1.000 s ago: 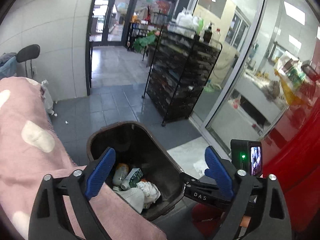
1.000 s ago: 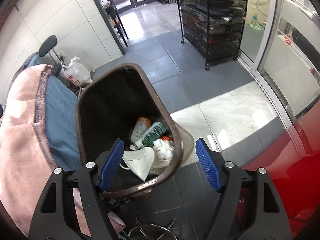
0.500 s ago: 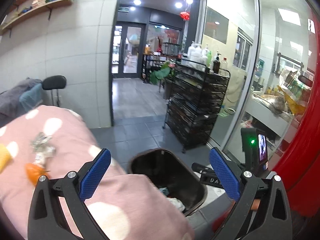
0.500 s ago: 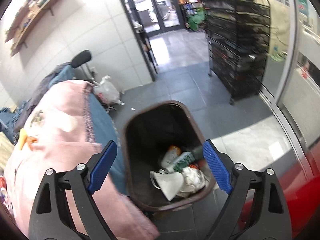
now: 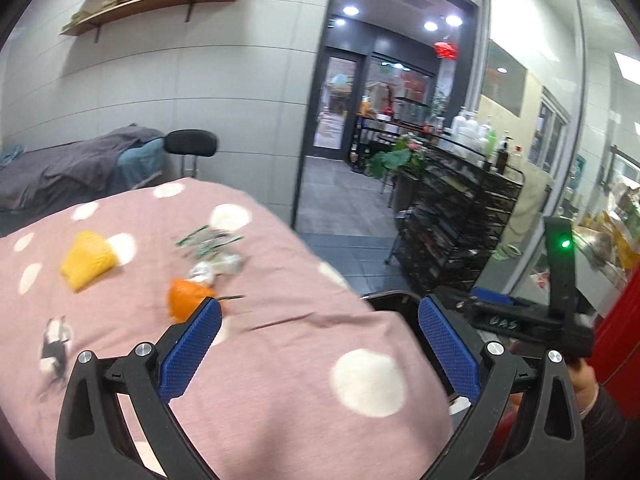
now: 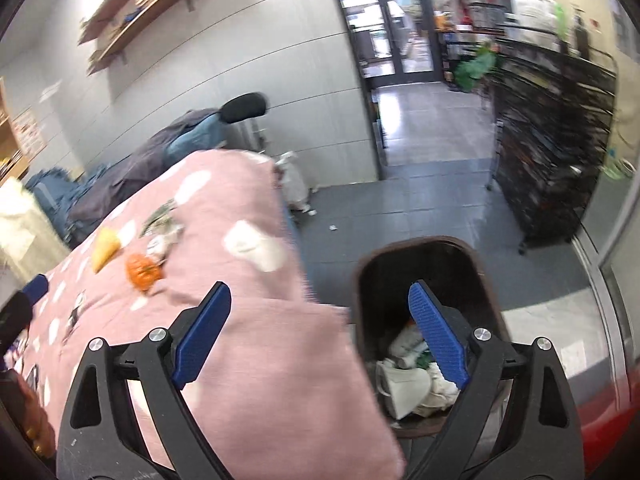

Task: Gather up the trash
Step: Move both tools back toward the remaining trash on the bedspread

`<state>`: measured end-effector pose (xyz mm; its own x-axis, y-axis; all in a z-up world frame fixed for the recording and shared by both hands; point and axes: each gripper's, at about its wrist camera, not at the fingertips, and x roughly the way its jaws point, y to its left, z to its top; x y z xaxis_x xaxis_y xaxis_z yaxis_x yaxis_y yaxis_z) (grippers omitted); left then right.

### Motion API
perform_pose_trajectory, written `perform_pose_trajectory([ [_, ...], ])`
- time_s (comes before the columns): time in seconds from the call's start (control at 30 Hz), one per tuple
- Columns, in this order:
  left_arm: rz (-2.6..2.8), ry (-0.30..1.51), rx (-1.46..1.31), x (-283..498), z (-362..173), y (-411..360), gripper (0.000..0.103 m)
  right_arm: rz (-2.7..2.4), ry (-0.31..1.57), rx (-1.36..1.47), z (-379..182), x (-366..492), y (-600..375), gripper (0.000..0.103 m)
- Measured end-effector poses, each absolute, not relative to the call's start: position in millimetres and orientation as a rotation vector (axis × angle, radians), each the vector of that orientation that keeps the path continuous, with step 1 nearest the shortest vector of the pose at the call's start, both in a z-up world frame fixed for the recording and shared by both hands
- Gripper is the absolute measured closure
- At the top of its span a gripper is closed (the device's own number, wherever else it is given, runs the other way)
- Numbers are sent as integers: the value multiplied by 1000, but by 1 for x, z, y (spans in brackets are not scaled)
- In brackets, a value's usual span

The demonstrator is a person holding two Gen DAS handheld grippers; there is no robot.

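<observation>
A dark brown trash bin (image 6: 430, 252) stands on the floor at the foot of a bed with a pink dotted blanket (image 5: 280, 360). The bin holds a white mask (image 6: 404, 388), a crumpled tissue and a green-white carton. On the blanket lie an orange wrapper (image 5: 185, 297), a yellow piece (image 5: 86, 259), a crumpled silver-green wrapper (image 5: 212, 250) and a black-white scrap (image 5: 54, 346). My left gripper (image 5: 318, 344) is open and empty above the blanket. My right gripper (image 6: 320, 336) is open and empty over the blanket edge and bin; it also shows in the left wrist view (image 5: 520, 320).
A black wire rack (image 5: 452, 224) full of goods stands right of the bin by a glass partition. A doorway (image 5: 348, 128) opens beyond. A black stool (image 5: 192, 146) and a grey-covered bed (image 5: 72, 168) stand by the wall. A red surface (image 6: 608, 432) is at far right.
Both grippers have risen and swung left from over the bin toward the bed. The bin has dropped low in view and the trash on the blanket has come into sight. Both stay open.
</observation>
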<state>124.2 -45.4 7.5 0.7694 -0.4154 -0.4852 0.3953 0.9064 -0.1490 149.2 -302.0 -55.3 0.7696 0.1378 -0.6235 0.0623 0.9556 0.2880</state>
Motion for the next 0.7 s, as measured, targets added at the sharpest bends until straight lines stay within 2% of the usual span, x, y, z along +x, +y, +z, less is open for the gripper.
perform_pose_trajectory([
  [0.4,-156,622,-73,143,-18,74,6,313,771,159,-40,183,-189,13],
  [0.7,-82,691,-78,172,-29,126,6,461,845,-66,-40,220,-105,13],
])
